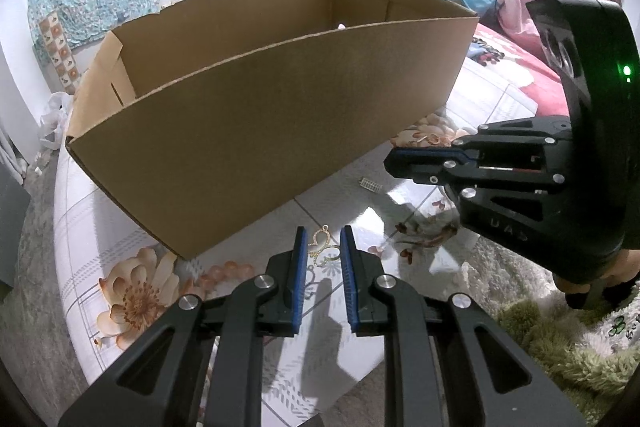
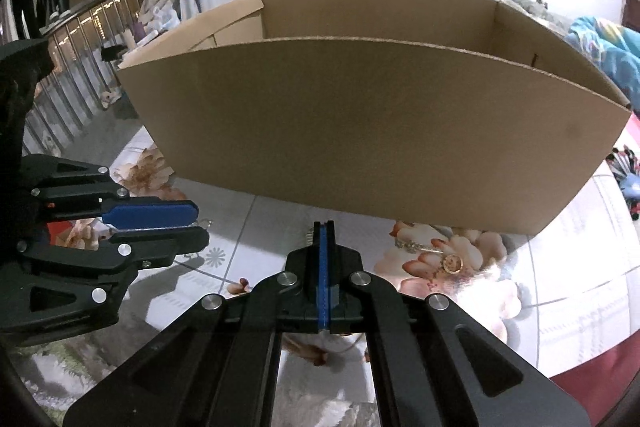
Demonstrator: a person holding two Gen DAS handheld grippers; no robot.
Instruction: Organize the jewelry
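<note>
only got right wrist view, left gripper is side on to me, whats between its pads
Observer: In the left wrist view a gold openwork butterfly-shaped pendant spans the gap between the left gripper's blue pads, which appear to pinch it.
Operator: something silver peeks out beside my own tip, what is it
Observer: A small silver comb-like piece lies on the floral tablecloth right by the right gripper's shut tip, in front of the brown cardboard box. I cannot tell if the tip touches it.
</note>
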